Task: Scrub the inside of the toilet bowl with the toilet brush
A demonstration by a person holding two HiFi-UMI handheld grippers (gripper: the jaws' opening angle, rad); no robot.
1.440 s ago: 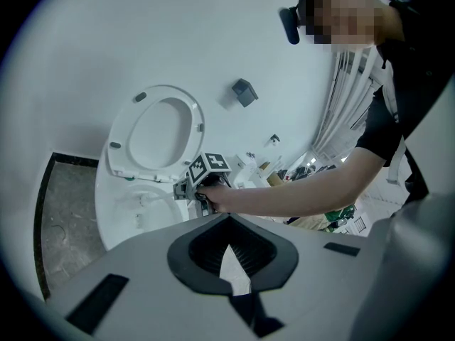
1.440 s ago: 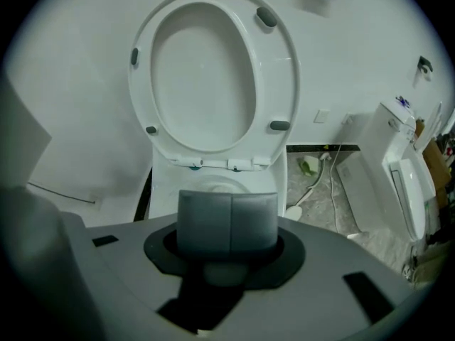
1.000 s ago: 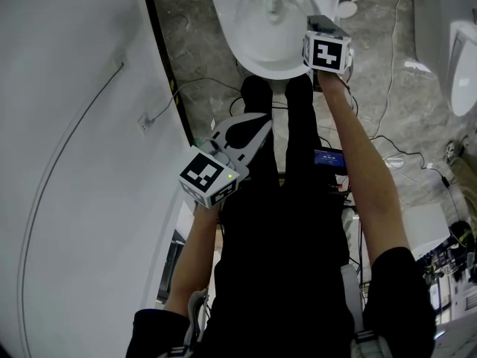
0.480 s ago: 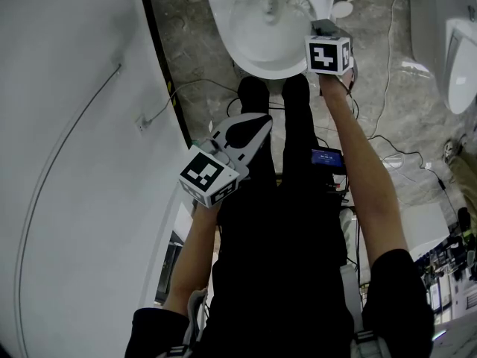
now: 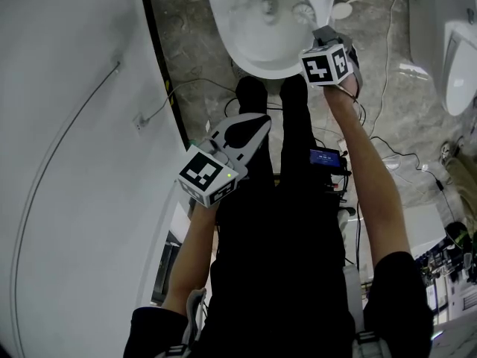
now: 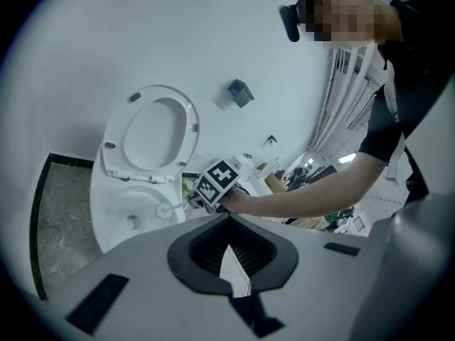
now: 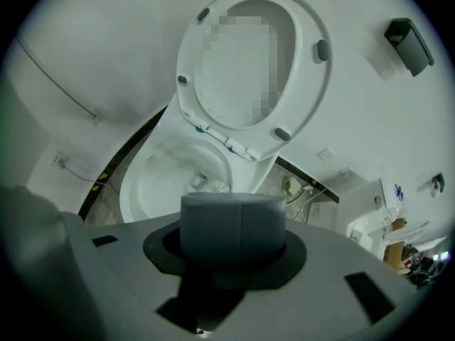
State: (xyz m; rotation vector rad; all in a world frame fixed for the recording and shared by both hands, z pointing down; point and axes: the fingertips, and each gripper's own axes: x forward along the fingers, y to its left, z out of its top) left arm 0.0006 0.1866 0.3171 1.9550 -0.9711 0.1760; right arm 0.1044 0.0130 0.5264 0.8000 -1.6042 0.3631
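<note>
Brush (image 5: pixel 303 10) head, a round tuft of white bristles, sits inside the glossy white bowl (image 5: pixel 246 47) at 12 o'clock of the head view, near the drain. The right gripper (image 5: pixel 326 37) reaches over the rim at 1 o'clock. The left gripper (image 5: pixel 257 121) hangs mid-frame over black trousers (image 5: pixel 291 222), well apart from the bowl. Thin cables (image 5: pixel 200 80) trail across the grey veined stone floor (image 5: pixel 186 21), and a smooth curved white wall (image 5: pixel 74 162) fills 9 o'clock. In the left gripper view its jaws are pressed together on nothing. The oval seat (image 6: pixel 188 130) stands raised at 10 o'clock, with a small dark box (image 6: pixel 240 92) on the wall at 12. In the right gripper view the jaws are clamped on the brush's thick grey cylindrical handle, and the head shows in the bowl just beyond it.
</note>
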